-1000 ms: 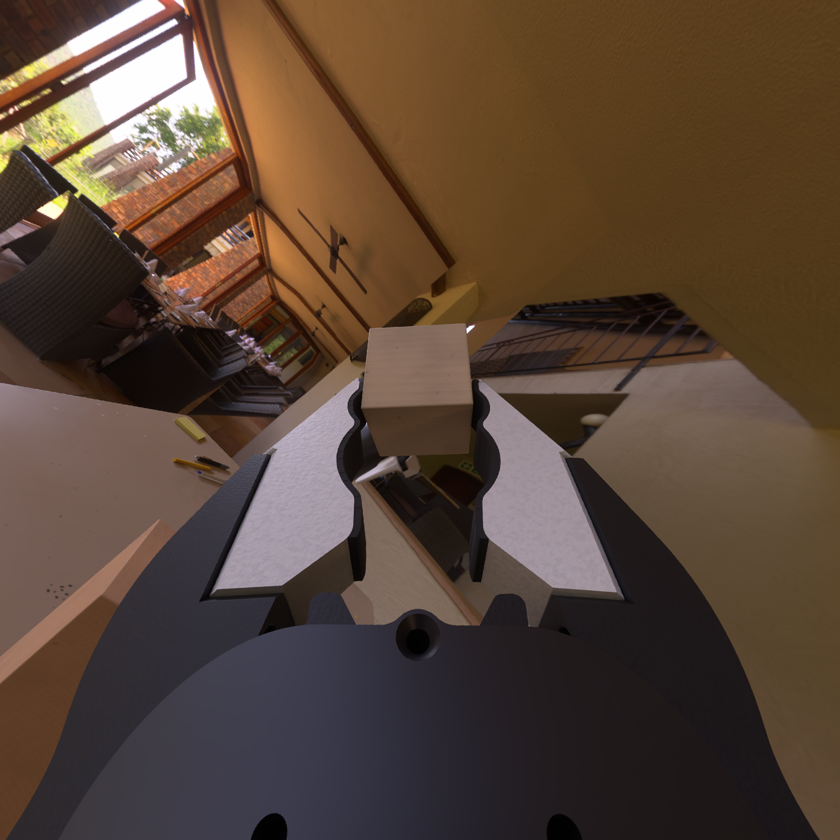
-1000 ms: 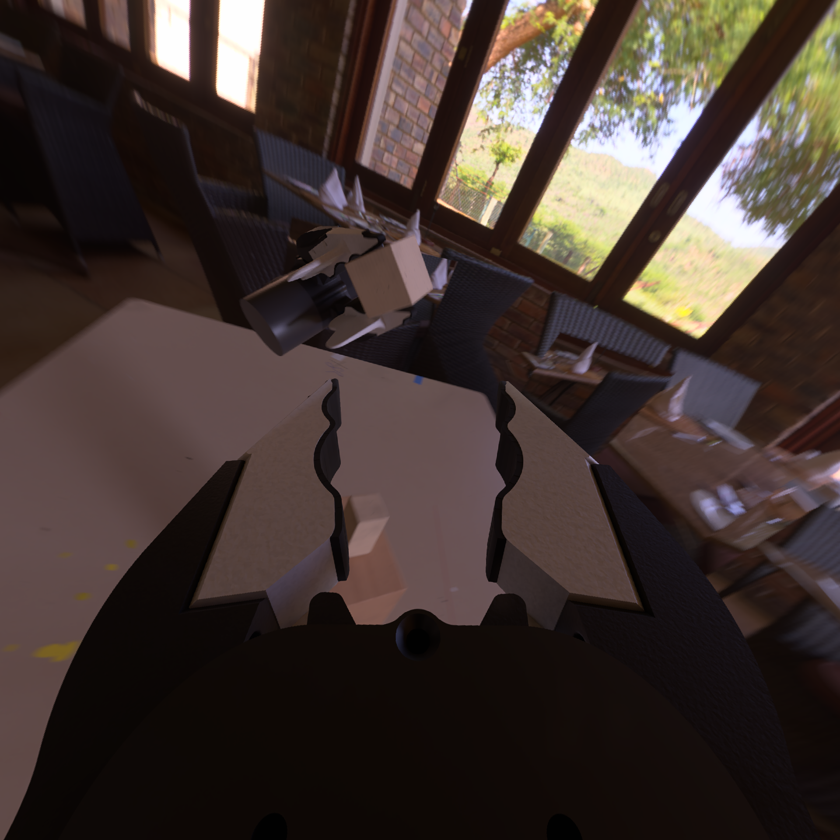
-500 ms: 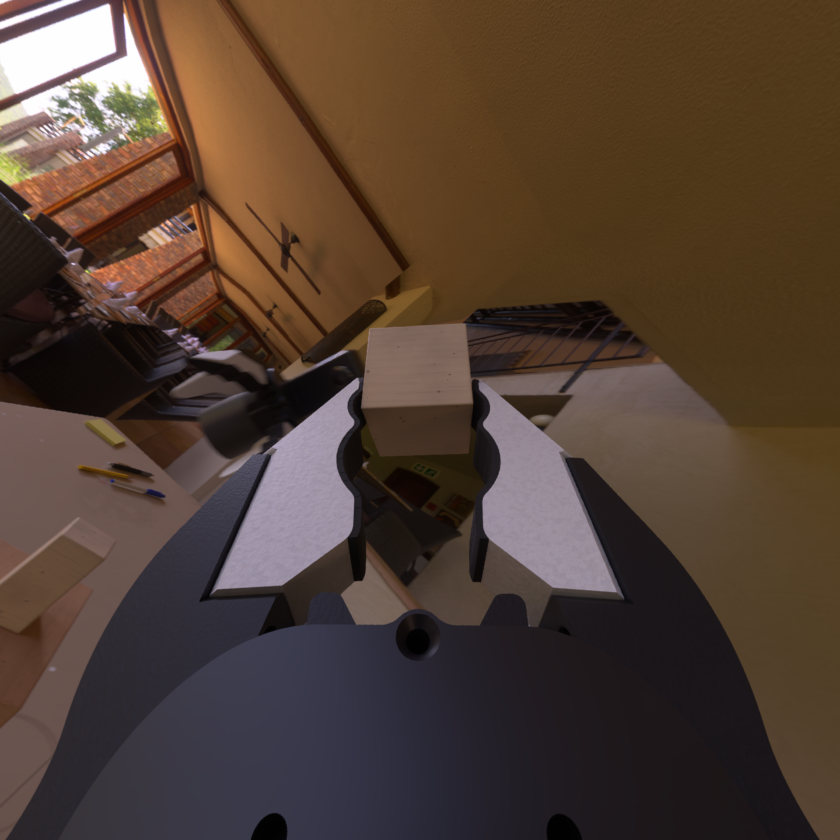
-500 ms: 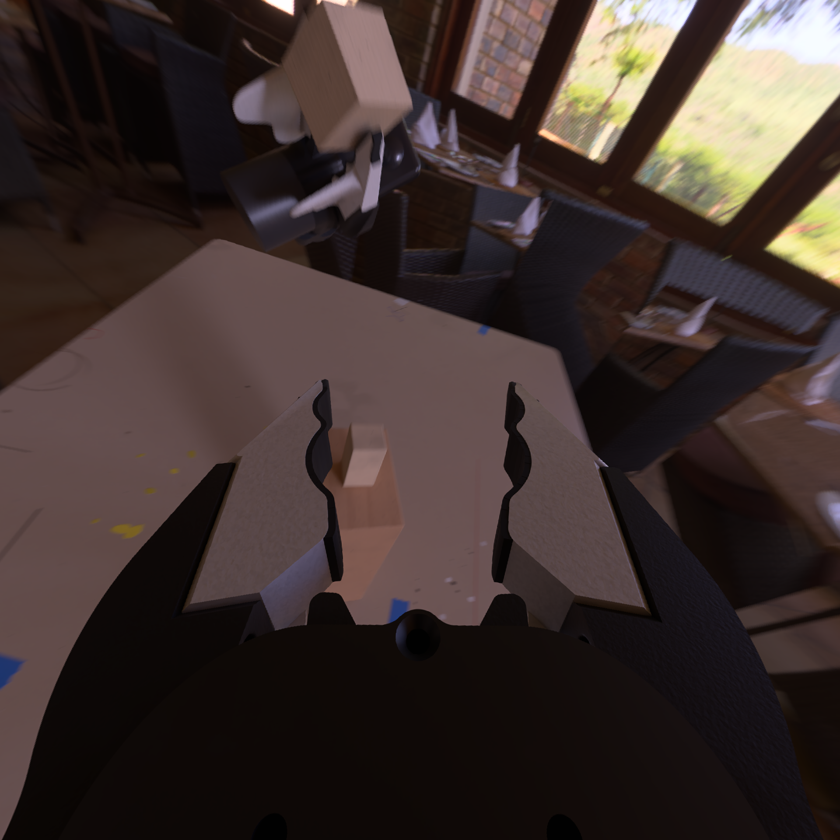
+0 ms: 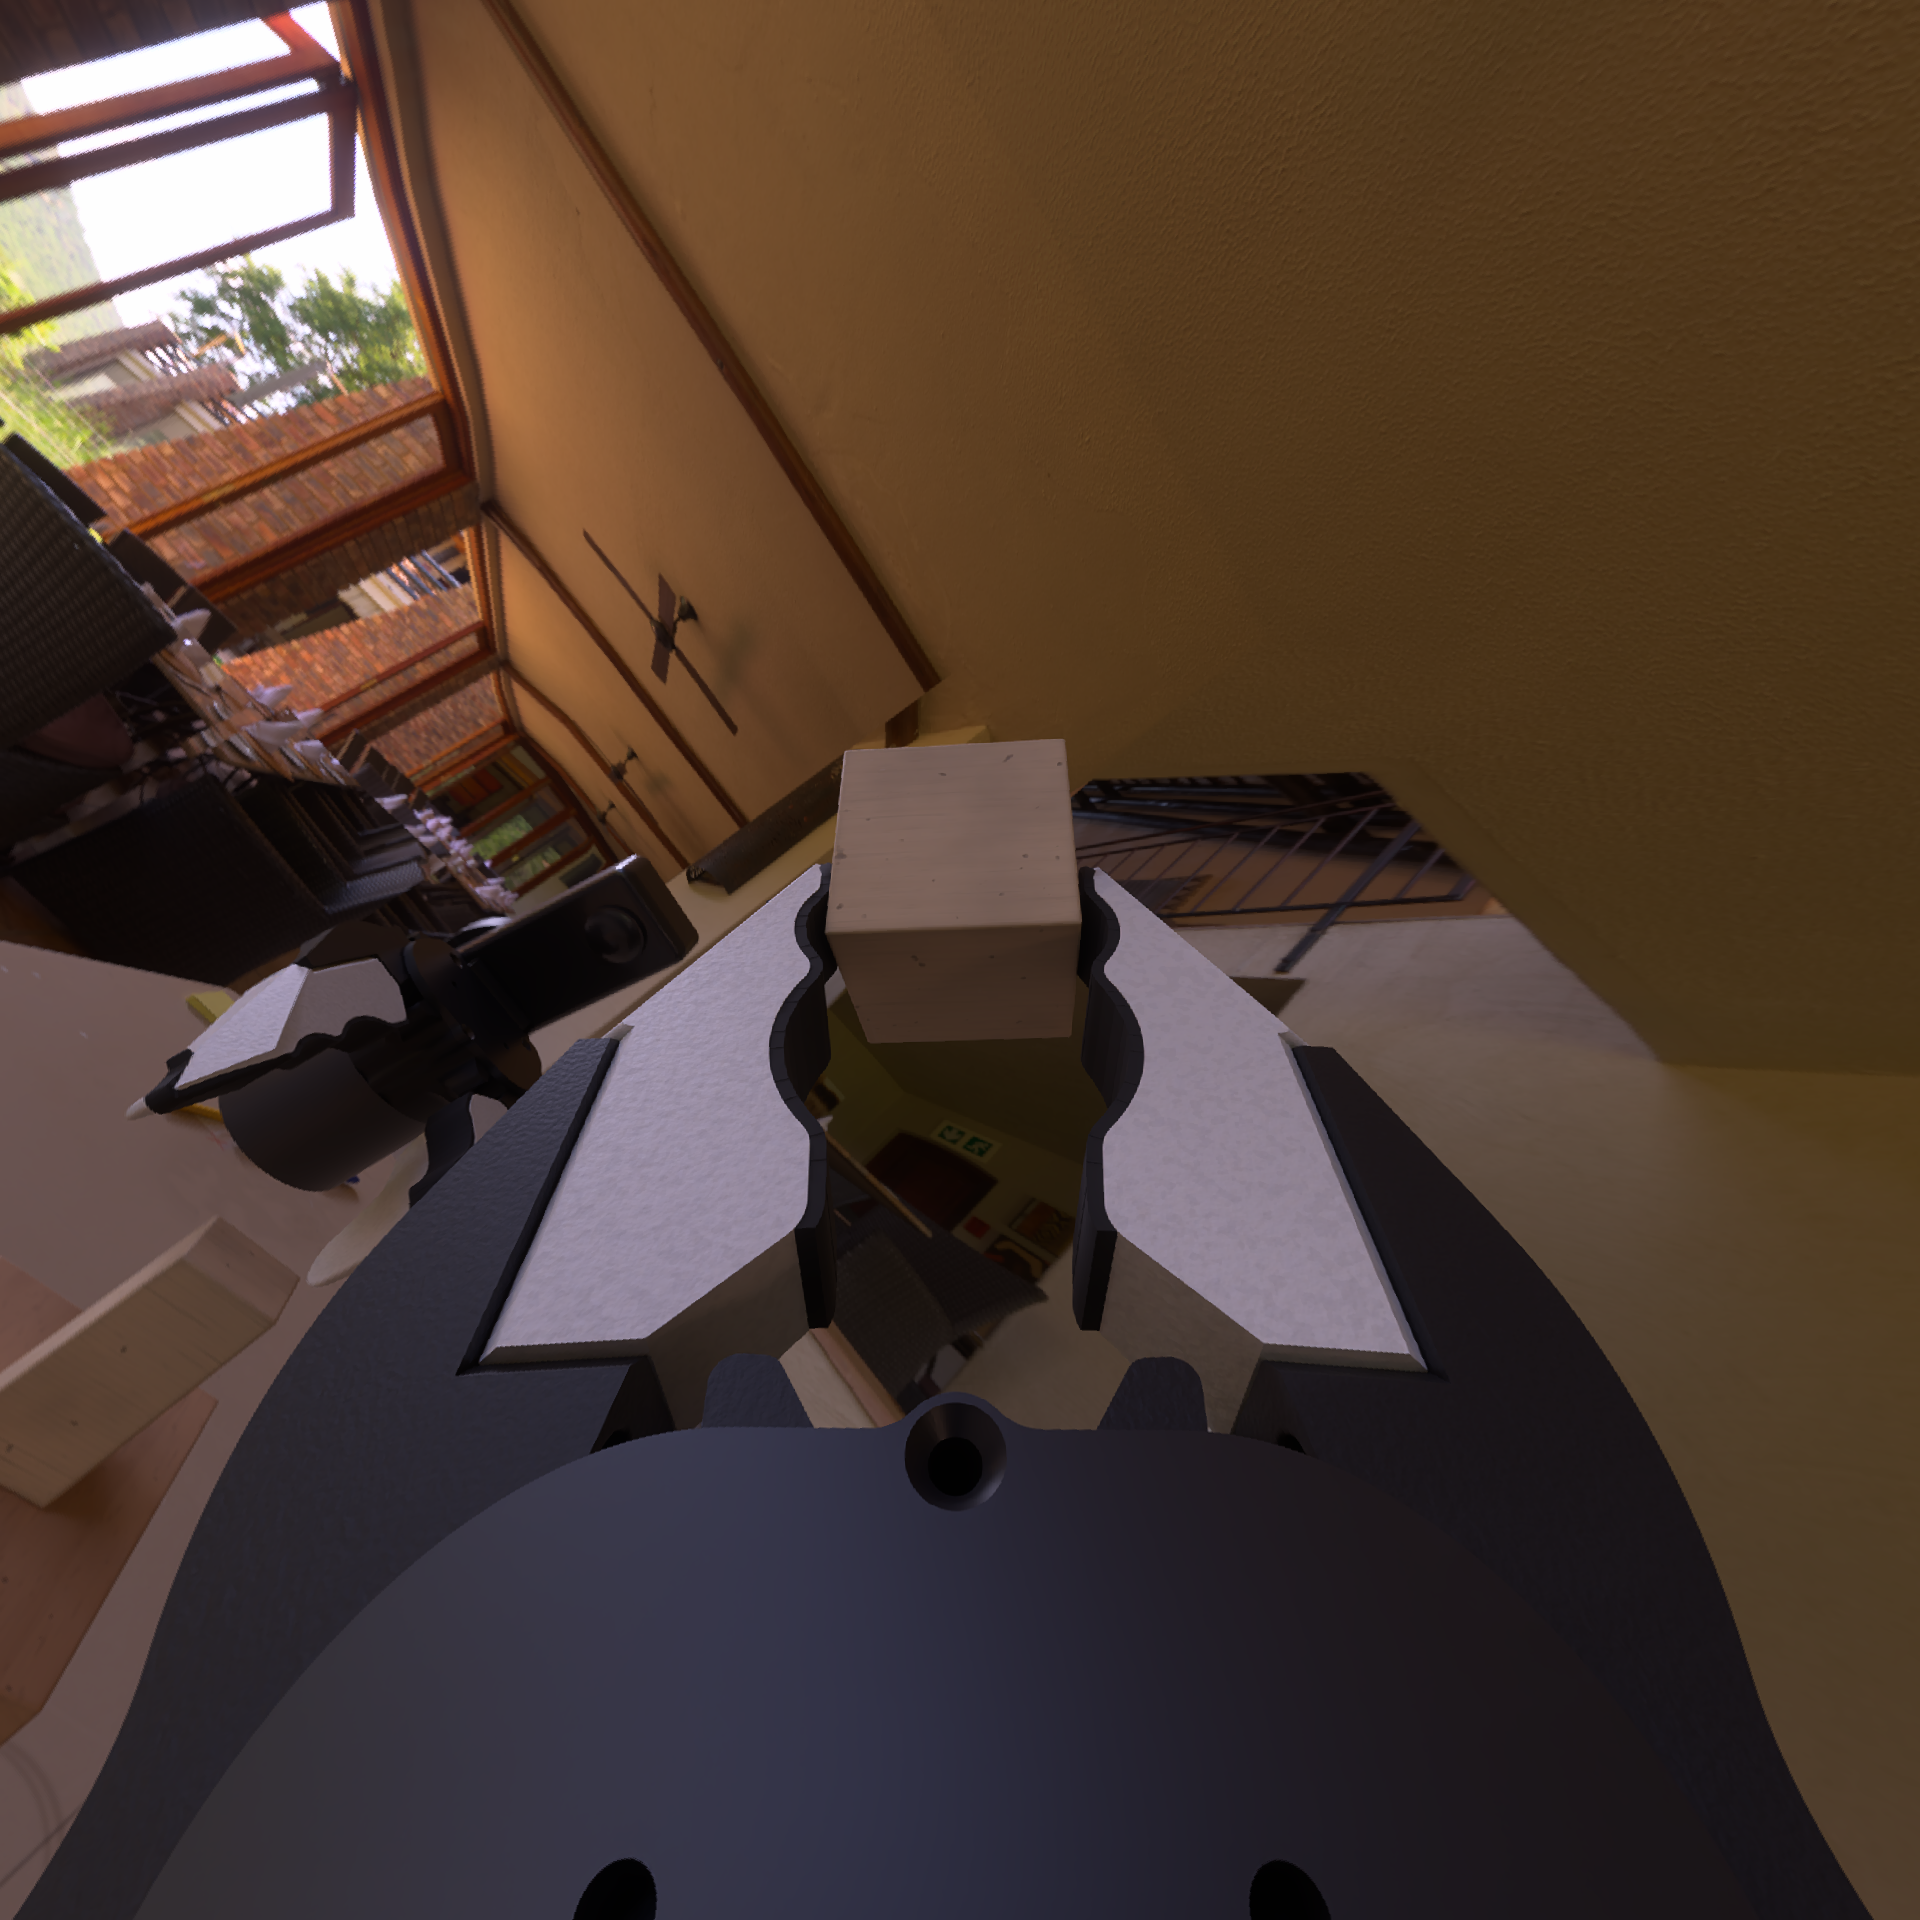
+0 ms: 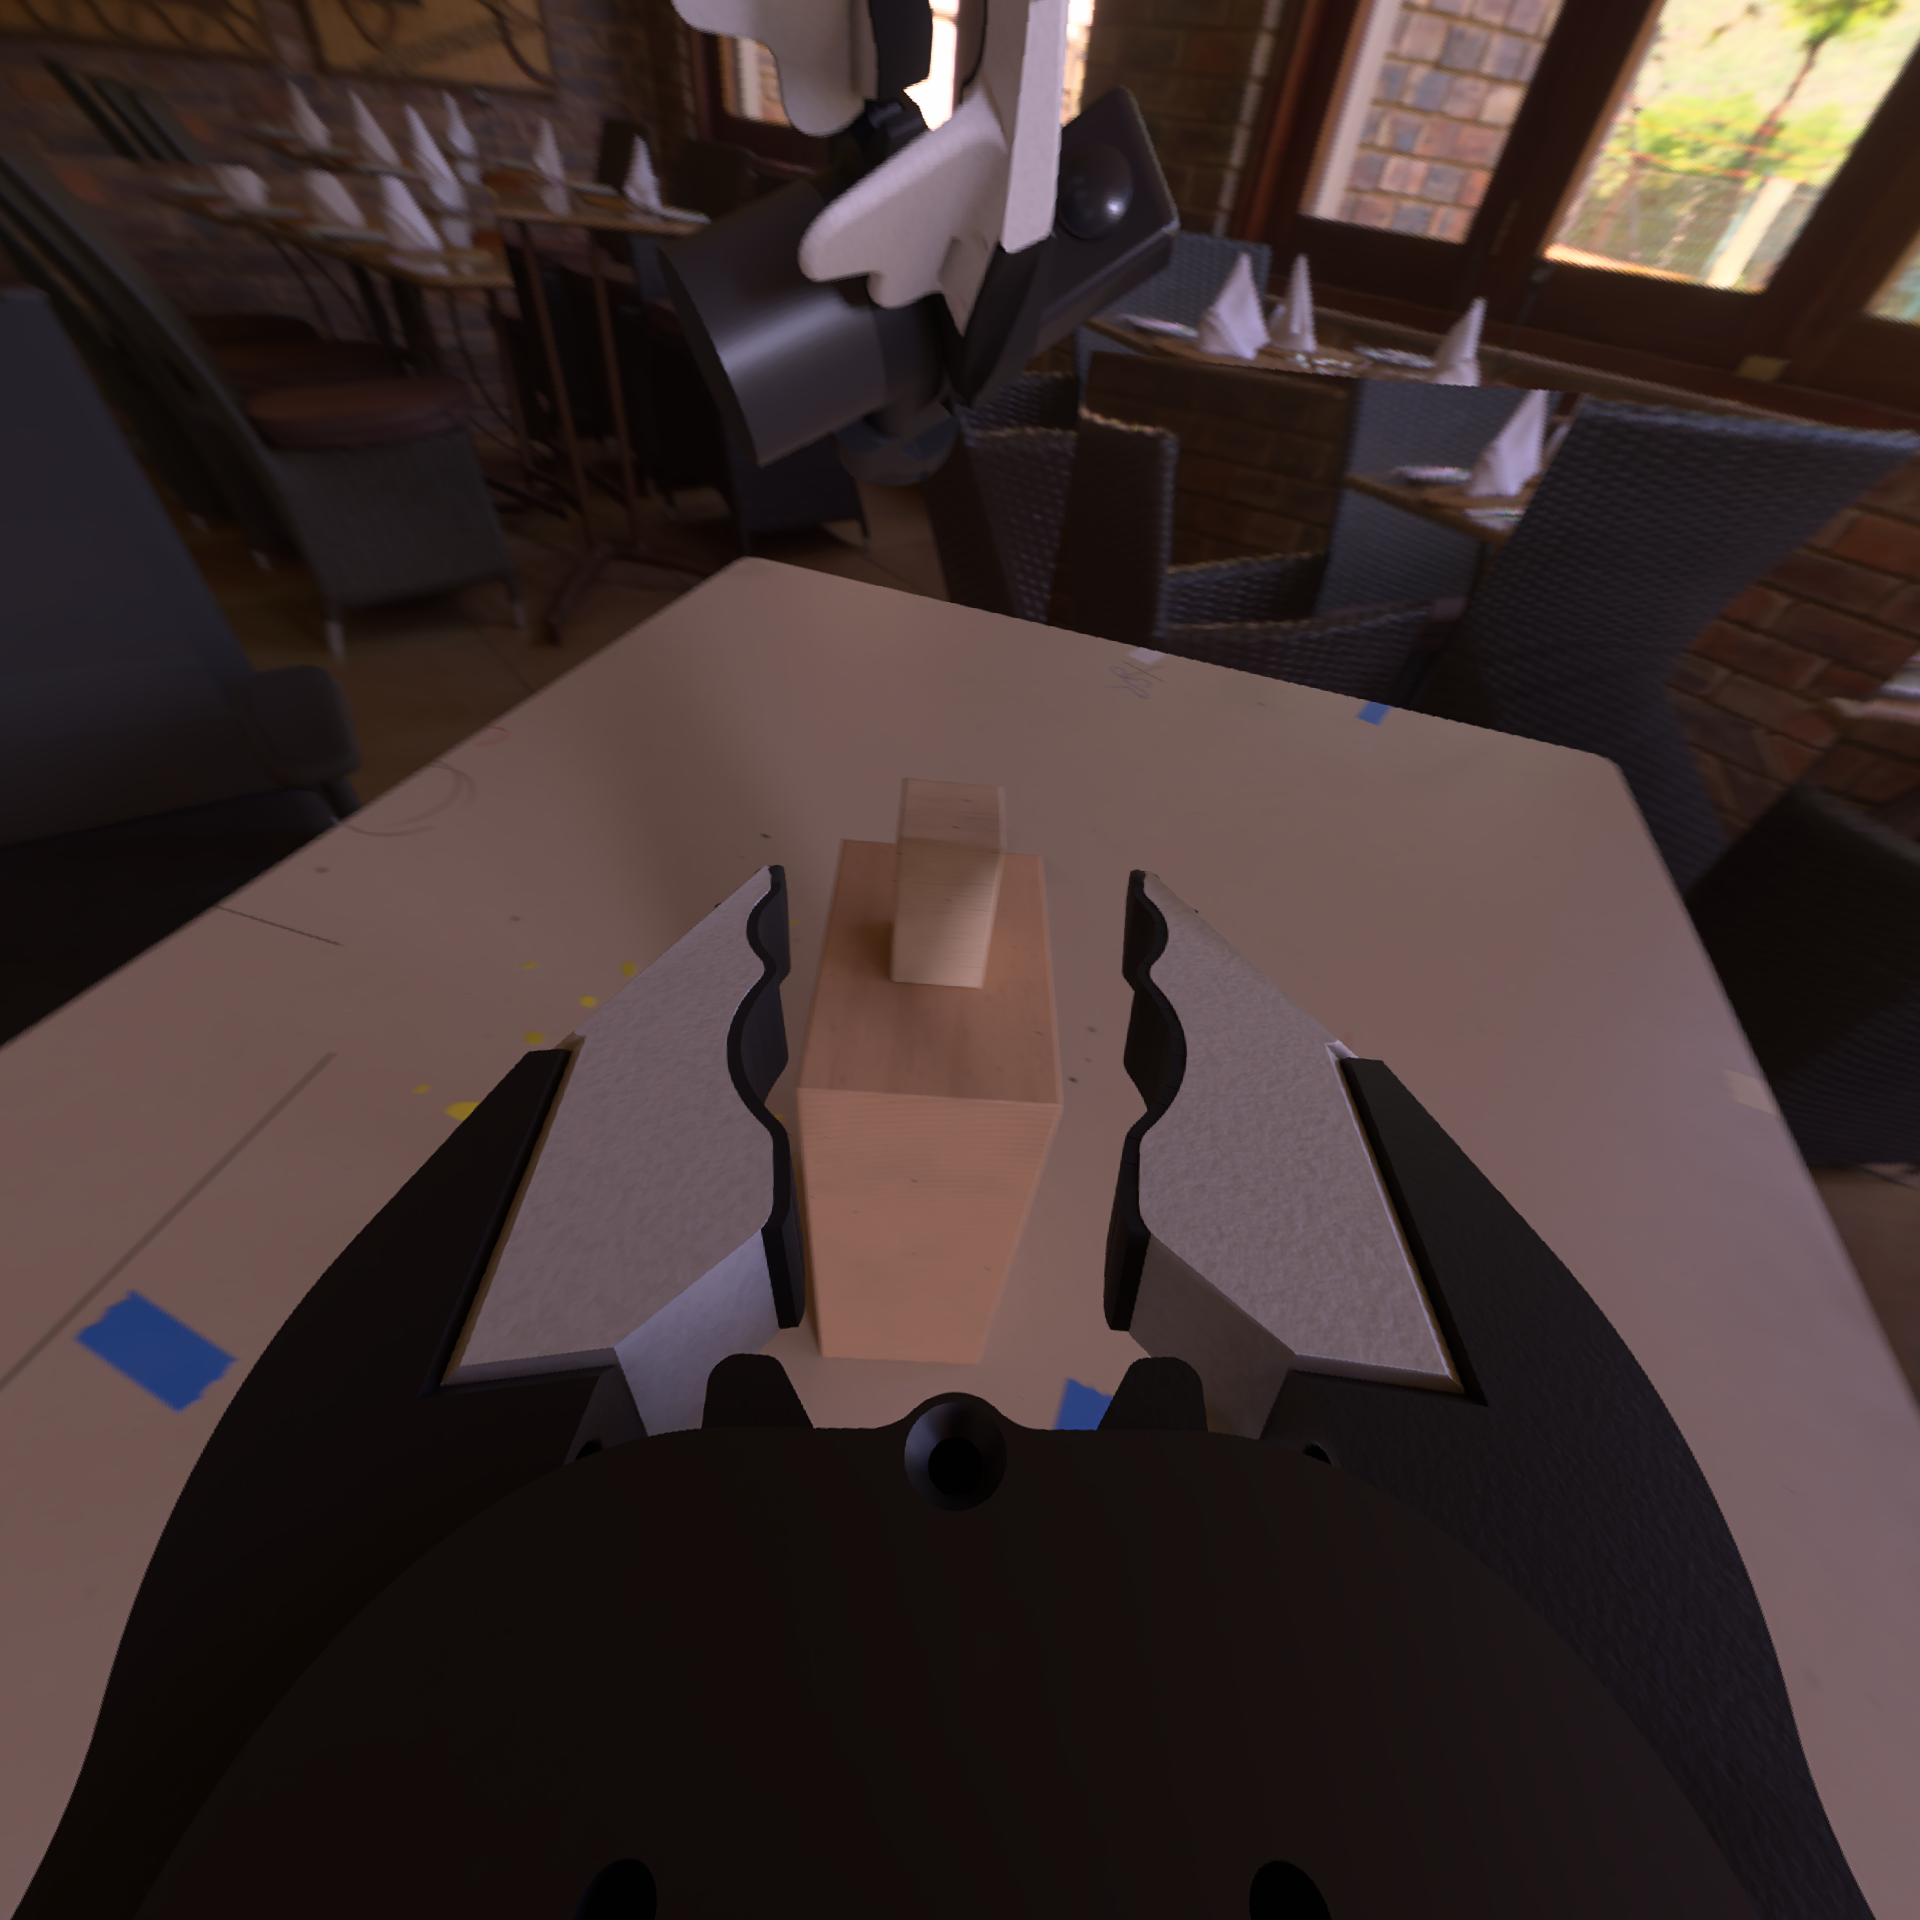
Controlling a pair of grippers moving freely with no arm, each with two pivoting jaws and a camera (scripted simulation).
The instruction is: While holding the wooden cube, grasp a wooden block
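Fingers of the left gripper (image 5: 954, 935) are clamped on the cube (image 5: 954, 883), one on each side face, near the tips. Cube is pale wood, held up off the table with the gripper tilted toward the ceiling.

Right gripper (image 6: 954, 904) has its fingers spread, nothing between the pads. It hangs low over the table (image 6: 1351, 883), pointing along it. Between the fingers lies a long tan block (image 6: 925, 1174), flat on the table, reaching back toward the palm; the left finger's inner edge looks just beside its side, contact uncertain, while the right finger stands clear.

On the far end of that block rests a smaller pale block (image 6: 951, 894), overhanging the far edge. In the left wrist view this pale block (image 5: 135, 1340) shows at lower left.

Left gripper body shows high up in the right wrist view, well above the table. Blue tape (image 6: 156, 1349) marks the near left of the table.
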